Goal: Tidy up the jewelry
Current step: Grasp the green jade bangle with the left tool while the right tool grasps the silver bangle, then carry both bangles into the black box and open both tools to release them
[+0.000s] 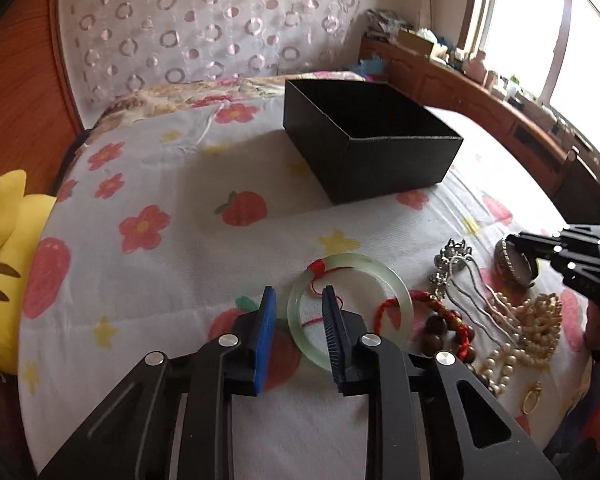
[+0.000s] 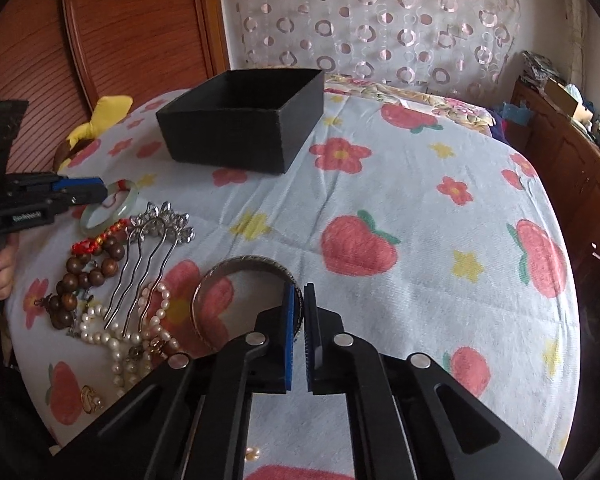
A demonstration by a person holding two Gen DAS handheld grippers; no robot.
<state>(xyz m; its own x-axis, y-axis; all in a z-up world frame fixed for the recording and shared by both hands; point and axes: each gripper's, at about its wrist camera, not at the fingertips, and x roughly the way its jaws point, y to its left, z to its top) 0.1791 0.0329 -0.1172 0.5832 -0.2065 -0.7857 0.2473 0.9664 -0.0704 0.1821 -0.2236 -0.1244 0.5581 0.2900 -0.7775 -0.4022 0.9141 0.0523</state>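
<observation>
- Left gripper (image 1: 299, 306) has its jaws apart, straddling the near-left rim of the jade bangle (image 1: 350, 312) — one blue pad (image 1: 266, 332) outside the ring, the other finger inside it; whether either pad touches the rim cannot be told.
- Right gripper (image 2: 299, 322) has its jaws drawn narrow, and the right-hand rim of the metal bangle (image 2: 240, 268) passes between the pads, so it looks pinched there, while the rest of the ring lies against the quilt.
- A thin red thread (image 1: 320, 270) is tied around the far side of the jade bangle, which lies flat.
- To the right of the jade bangle in the left wrist view sits a loose heap of jewelry: a red cord with brown wooden beads (image 1: 446, 326), a silver hair comb (image 1: 466, 280) with long prongs pointing near, and a pearl strand (image 1: 534, 328) tangled under those prongs.
- A small gold ring (image 1: 531, 396) lies by itself at the near-right edge of the heap — apart from the pearls.
- The black box (image 1: 374, 140) stands open-topped at the far side of the bed, well apart from all the jewelry; its inside is too dark to read.
- Everything rests on a pale quilt (image 1: 172, 264) printed with red flowers, strawberries and yellow stars.
- A yellow plush toy (image 1: 8, 268) sits at the far-left edge of the quilt.
- Behind the bed hangs a sheer curtain (image 2: 380, 20) patterned with rings, beside a wooden panel (image 2: 132, 28).
</observation>
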